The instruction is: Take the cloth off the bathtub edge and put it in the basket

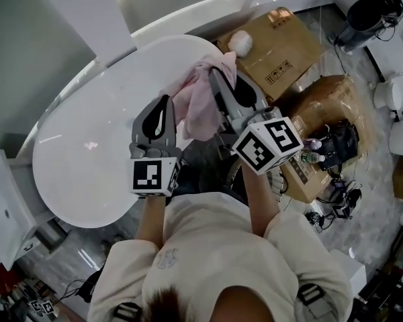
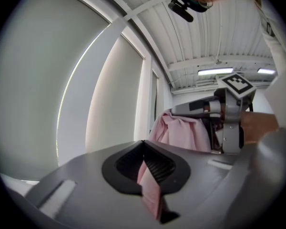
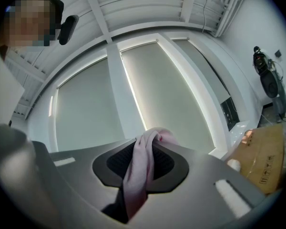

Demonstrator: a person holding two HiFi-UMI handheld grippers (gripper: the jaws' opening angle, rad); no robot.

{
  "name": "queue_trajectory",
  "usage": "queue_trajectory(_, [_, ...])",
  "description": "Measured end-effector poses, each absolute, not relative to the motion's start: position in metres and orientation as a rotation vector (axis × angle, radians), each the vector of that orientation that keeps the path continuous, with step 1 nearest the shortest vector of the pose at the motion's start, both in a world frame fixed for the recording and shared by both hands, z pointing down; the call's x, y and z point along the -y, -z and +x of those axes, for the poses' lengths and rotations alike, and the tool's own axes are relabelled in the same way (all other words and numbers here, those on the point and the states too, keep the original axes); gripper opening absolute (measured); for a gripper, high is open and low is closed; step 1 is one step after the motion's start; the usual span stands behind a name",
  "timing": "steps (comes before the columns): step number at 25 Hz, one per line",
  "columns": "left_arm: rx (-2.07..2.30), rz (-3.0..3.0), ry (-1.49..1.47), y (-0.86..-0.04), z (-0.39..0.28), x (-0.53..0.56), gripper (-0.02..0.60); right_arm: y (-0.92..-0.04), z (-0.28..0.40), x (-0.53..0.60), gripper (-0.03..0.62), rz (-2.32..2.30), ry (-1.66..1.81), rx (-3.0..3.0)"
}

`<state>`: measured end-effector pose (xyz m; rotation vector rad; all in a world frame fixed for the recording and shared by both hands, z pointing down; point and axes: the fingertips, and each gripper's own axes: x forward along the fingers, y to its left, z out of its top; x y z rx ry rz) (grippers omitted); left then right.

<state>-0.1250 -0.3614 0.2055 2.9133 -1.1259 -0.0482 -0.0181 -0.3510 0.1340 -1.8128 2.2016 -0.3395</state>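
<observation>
A: Where is the cloth?

B: The pink cloth is up in the air, gripped at 2 places, 1 by each gripper. In the head view it shows against the right end of the white bathtub, bunched between the 2 tools.

A: What are the left jaws doing?

B: The left gripper has its jaws together on a thin fold of the cloth. A narrow pink strip runs out from between the dark pads toward the camera. The rest of the cloth hangs beyond its tip, over by the right gripper.

A: And the right one?

B: The right gripper is clamped on a thicker, twisted bundle of the same cloth. The bundle humps over the tip of the jaws and trails back down between the pads.

A: How do the tools lie?

B: Both point roughly level, away from the person, and the right one reaches further up the head view than the left. Each carries a marker cube near the hand.

A: Anything else around?

B: A cardboard box lies just beyond the bathtub's right end. A small white roundish object sits at the box's corner, and I cannot tell what it is. Behind the cloth, both gripper views show tall windows covered by pale blinds.
</observation>
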Motion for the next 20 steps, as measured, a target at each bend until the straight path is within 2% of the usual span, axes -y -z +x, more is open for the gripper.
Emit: queue_trajectory(20, [0.763,3.038,0.057,-0.199,0.001,0.202,0.009,-0.119,0.095,0.146,0.061,-2.076,0.212,-1.942])
